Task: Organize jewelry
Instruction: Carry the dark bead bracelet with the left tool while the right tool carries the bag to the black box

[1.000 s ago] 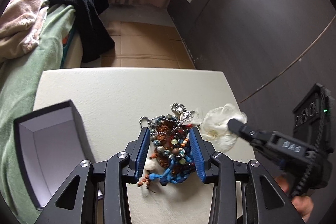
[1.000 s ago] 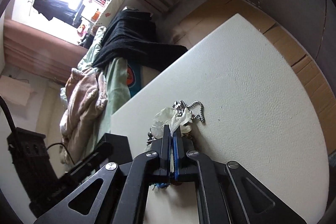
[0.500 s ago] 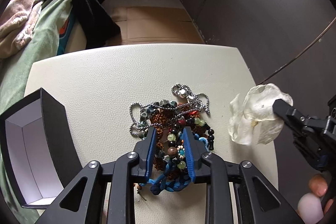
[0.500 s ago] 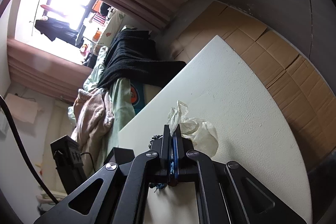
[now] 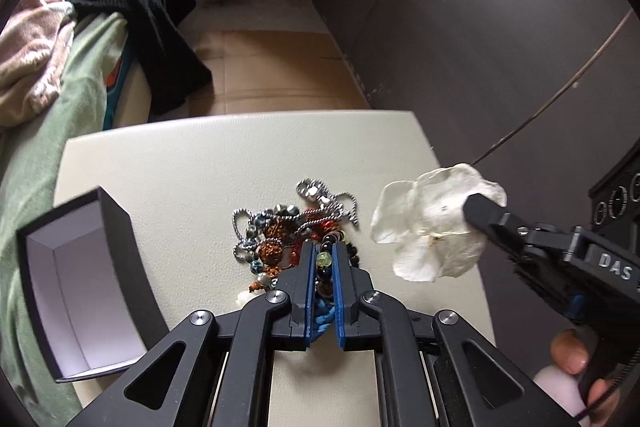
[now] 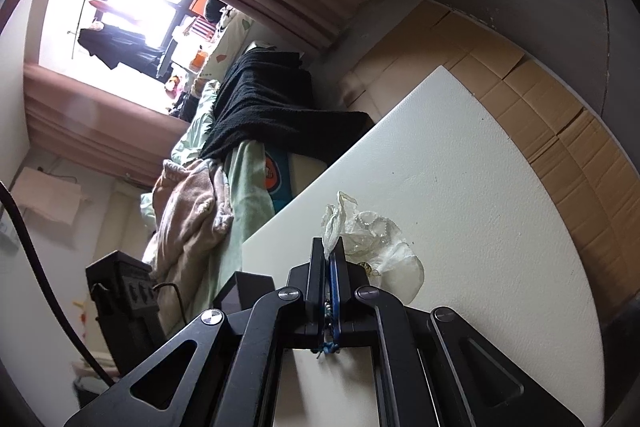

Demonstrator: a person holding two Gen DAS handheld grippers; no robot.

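Note:
A tangled pile of beaded bracelets and silver chains (image 5: 288, 231) lies on the white table (image 5: 200, 163). My left gripper (image 5: 323, 253) is shut on beaded strands at the pile's near edge. My right gripper (image 6: 330, 253) is shut on a crumpled clear plastic bag (image 6: 372, 247), held above the table; the bag also shows at the right in the left wrist view (image 5: 432, 227). An open black jewelry box (image 5: 80, 283) with a pale lining stands at the left.
A bed with green sheets, a pink blanket and a black garment (image 5: 140, 15) lies beyond the table's left side. Cardboard-covered floor (image 5: 272, 71) and a dark wardrobe wall (image 5: 480, 27) are behind. A black device (image 6: 124, 299) sits at the left in the right wrist view.
My left gripper has closed onto the beaded strands. My right gripper has lifted the plastic bag up and to the right, away from the pile.

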